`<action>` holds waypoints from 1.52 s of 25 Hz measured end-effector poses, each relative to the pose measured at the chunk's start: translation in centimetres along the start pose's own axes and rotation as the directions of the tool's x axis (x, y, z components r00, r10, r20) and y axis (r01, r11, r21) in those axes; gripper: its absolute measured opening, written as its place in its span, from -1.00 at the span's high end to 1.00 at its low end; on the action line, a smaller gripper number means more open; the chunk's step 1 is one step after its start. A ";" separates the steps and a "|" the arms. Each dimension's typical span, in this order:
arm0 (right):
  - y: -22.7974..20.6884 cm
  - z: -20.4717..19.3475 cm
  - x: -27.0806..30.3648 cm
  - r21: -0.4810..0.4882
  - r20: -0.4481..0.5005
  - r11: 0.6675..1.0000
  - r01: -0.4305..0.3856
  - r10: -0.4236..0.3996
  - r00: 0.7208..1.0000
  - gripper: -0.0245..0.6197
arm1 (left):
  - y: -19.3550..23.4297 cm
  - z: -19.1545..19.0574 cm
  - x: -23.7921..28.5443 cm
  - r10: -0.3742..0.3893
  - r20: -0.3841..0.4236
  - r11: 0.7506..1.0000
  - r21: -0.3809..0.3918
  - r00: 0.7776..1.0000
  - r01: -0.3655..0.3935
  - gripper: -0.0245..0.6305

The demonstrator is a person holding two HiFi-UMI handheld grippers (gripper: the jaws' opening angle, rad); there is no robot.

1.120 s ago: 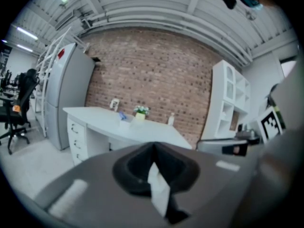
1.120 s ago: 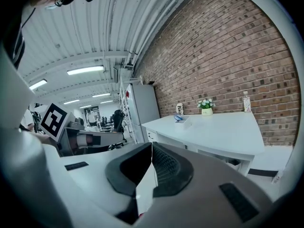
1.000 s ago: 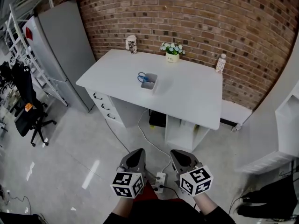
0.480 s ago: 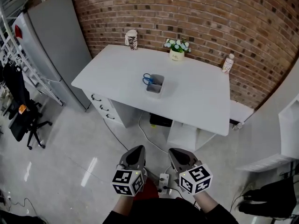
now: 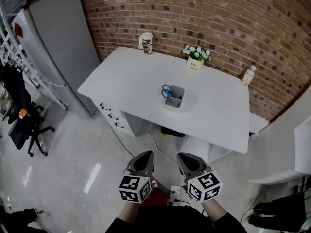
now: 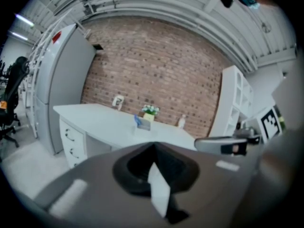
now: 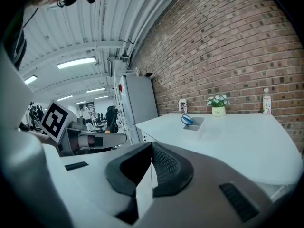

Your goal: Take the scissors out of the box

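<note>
The left gripper (image 5: 144,155) and right gripper (image 5: 185,157) sit shut and empty, well apart from the box (image 5: 176,101). One should open before reaching the scissors (image 5: 166,91), seemingly standing handles-up.

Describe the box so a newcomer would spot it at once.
Find the white desk against the brick wall. Near its middle stands a small pale open box. Unlike the cup, flower pot and bottle along the wall, it stands alone, with blue-handled scissors poking out.
</note>
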State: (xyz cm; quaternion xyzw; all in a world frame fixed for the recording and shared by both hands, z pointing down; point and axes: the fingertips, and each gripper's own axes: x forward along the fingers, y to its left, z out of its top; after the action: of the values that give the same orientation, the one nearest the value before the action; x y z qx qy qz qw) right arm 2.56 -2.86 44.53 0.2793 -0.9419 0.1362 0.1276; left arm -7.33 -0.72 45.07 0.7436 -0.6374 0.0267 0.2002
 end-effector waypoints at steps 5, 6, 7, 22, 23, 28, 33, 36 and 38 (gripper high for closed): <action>-0.6 1.3 2.9 0.008 0.006 0.999 0.032 -0.032 0.999 0.90 | 2.7 1.4 2.0 -0.021 -0.014 1.000 0.009 1.000 0.021 0.92; -0.9 1.6 3.3 0.010 0.007 0.999 0.040 -0.040 0.999 0.90 | 3.1 1.6 2.5 -0.029 -0.018 1.000 0.012 0.999 0.029 0.92; -1.1 1.8 3.8 0.012 0.007 0.999 0.049 -0.049 0.999 0.90 | 3.4 1.9 3.0 -0.037 -0.021 0.999 0.015 0.999 0.037 0.92; -3.9 3.0 8.6 0.048 -0.010 0.989 0.138 -0.138 0.990 0.90 | 6.7 4.0 8.9 -0.126 -0.067 0.991 0.038 0.990 0.129 0.91; -4.0 2.9 8.8 0.051 -0.011 0.989 0.141 -0.140 0.990 0.90 | 6.8 4.0 9.2 -0.129 -0.070 0.991 0.037 0.989 0.132 0.91; -4.2 2.7 9.9 0.065 -0.016 0.985 0.157 -0.157 0.988 0.90 | 7.2 3.8 10.1 -0.152 -0.086 0.987 0.040 0.985 0.156 0.91; -4.2 3.2 9.9 0.056 -0.003 0.984 0.168 -0.168 0.986 0.90 | 7.4 4.4 10.6 -0.158 -0.087 0.984 0.065 0.984 0.164 0.91; -4.5 3.6 9.6 0.053 0.005 0.982 0.179 -0.179 0.984 0.90 | 7.4 4.9 10.7 -0.152 -0.083 0.985 0.075 0.985 0.158 0.91; -4.8 3.7 9.3 0.055 0.012 0.981 0.186 -0.187 0.982 0.90 | 7.5 5.1 10.8 -0.146 -0.082 0.985 0.080 0.986 0.152 0.91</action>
State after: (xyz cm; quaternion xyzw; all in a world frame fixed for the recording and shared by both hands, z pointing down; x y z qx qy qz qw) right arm -2.90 -12.52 44.90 0.3708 -0.9086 0.1465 0.1245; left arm -13.66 -13.40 45.54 0.7955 -0.5704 0.0670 0.1934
